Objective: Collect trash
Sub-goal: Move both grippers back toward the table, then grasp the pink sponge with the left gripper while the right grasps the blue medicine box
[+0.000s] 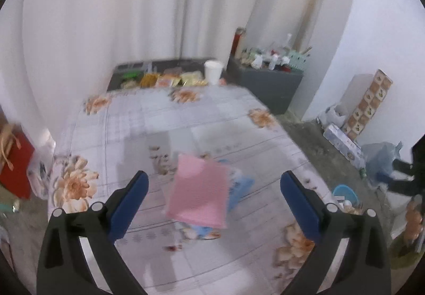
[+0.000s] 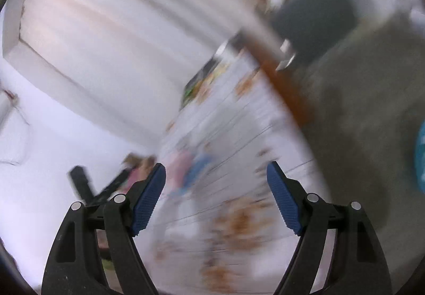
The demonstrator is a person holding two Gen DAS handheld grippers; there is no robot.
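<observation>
- Lighting: bright, diffuse and even; only soft shadows fall on the floral tablecloth (image 1: 186,119).
- Left wrist view: slight motion blur, background legible.
- Right wrist view: heavy streaking blur.
- Both: fisheye bending, dark vignette at corners.

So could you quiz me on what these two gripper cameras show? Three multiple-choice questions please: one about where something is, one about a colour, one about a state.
1. Where does the white cup stand?
A. at the far end of the flowered tablecloth, beside the snack packets
B. on the floor
C. between the left gripper's fingers

2. What colour is the flat sheet in front of the left gripper?
A. green
B. pink
C. black

3. How does the right gripper stand?
A. shut on a cup
B. shut on nothing
C. open, holding nothing

Answers: 1 A, the cup stands by the packets at the table's far end. 2 B, the sheet is plainly pink. 3 C, its blue pads are apart with nothing between them.
</observation>
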